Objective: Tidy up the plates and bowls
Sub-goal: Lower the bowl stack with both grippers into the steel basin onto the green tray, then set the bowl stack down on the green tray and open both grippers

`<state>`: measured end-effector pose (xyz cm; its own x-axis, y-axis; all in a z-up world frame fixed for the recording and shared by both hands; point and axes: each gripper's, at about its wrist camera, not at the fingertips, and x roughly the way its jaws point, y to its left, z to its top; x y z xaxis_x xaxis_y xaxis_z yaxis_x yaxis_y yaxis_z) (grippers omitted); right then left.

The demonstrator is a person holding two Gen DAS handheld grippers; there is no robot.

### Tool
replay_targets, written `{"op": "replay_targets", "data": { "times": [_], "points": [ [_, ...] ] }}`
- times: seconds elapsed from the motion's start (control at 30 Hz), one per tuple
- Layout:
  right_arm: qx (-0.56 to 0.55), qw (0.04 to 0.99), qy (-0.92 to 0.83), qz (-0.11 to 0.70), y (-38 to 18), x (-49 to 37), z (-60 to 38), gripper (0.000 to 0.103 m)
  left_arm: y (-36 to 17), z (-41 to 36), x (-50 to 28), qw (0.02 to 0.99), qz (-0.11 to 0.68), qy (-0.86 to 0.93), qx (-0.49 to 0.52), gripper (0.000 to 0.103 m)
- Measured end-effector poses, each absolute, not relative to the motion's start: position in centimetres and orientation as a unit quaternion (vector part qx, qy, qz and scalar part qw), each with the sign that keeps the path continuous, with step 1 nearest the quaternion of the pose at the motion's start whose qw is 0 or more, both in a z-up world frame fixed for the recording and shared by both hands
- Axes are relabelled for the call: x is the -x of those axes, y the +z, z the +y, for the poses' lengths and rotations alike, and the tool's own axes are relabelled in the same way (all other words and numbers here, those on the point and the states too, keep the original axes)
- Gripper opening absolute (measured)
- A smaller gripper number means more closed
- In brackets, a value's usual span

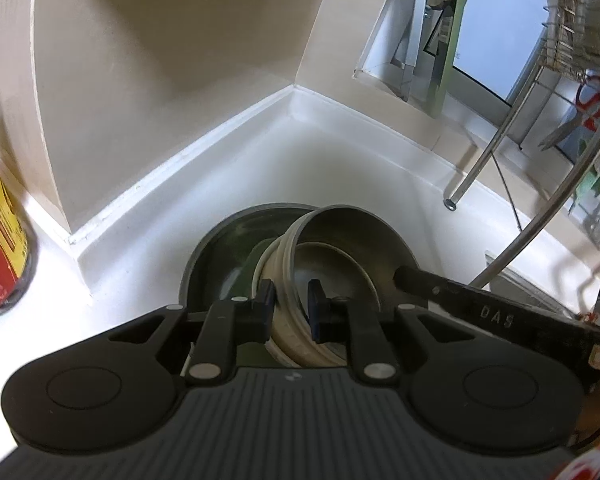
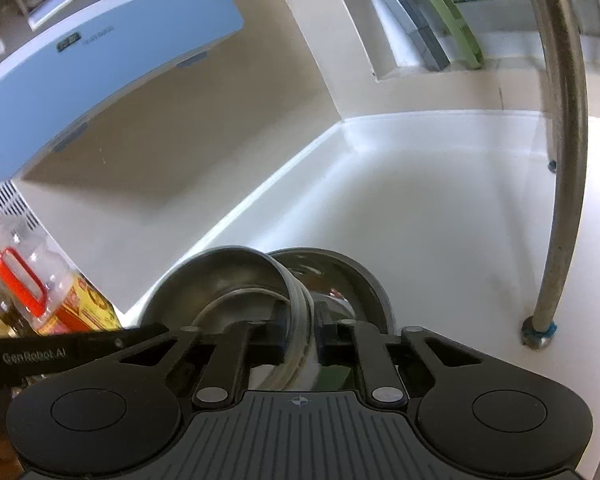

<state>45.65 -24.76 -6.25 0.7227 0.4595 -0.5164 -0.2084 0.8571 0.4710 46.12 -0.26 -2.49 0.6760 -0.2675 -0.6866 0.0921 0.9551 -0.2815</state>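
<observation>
Left gripper (image 1: 291,307): black plastic fingers w/ dark blue pads (image 1: 266,305), clenched on the rim of the metal bowls (image 1: 332,256). One pad sits outside the wall, the other inside. The bowls are round, shiny steel, nested as a stack, w/ creamy-white rings along the rims, tipped up on edge. Just behind the fingers and under the bowls lies a dark grey plate (image 1: 208,256), round, smooth, a bit glossy. To the right of the fingers the other gripper's black arm pokes in at the bowl's far side.

Right gripper (image 2: 302,334): same black fingers (image 2: 327,340), squeezed tight on the bowl stack's (image 2: 220,276) rim from the opp. side, thin rim edges between the pads. The grey plate (image 2: 364,280) shows past the fingers, to the right.

Both sit on a white counter (image 1: 340,168), smooth and flat, w/ a raised white lip at the back. Far left of the left fingers stands a bottle (image 1: 0,240) w/ a red and yellow label. Left of the right fingers is a clear plastic bottle (image 2: 24,264) w/ an orange handle. Right of the fingers a curved steel rack leg (image 2: 560,160) comes down to a round foot. Beyond the fingers are beige walls, then a window (image 1: 496,28) at the far right.
</observation>
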Motion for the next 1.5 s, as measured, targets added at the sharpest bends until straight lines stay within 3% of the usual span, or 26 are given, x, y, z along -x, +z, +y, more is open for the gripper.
{"op": "replay_targets", "data": {
  "times": [0.3, 0.47, 0.6, 0.8, 1.5],
  "points": [
    [-0.182, 0.899, 0.183, 0.355, -5.1, -46.7, -24.9, 0.01, -2.6, -0.1, -46.7, 0.901, 0.405, -0.095, 0.122, 0.014],
    [-0.194, 0.9, 0.18, 0.346, -6.3, -46.0, -25.5, 0.028, -2.6, -0.2, -46.5, 0.905, 0.401, -0.089, 0.109, 0.014],
    [-0.193, 0.902, 0.189, 0.337, -6.9, -45.7, -25.3, 0.027, -2.8, -0.3, -46.7, 0.905, 0.401, -0.091, 0.106, 0.014],
    [-0.171, 0.907, 0.177, 0.342, -6.4, -45.6, -24.6, 0.019, -2.5, -0.6, -46.8, 0.907, 0.398, -0.096, 0.096, 0.014],
    [-0.164, 0.844, 0.172, 0.481, -4.3, -49.9, -25.0, 0.015, -2.1, 0.0, -48.5, 0.891, 0.428, -0.108, 0.104, 0.013]
  ]
}}
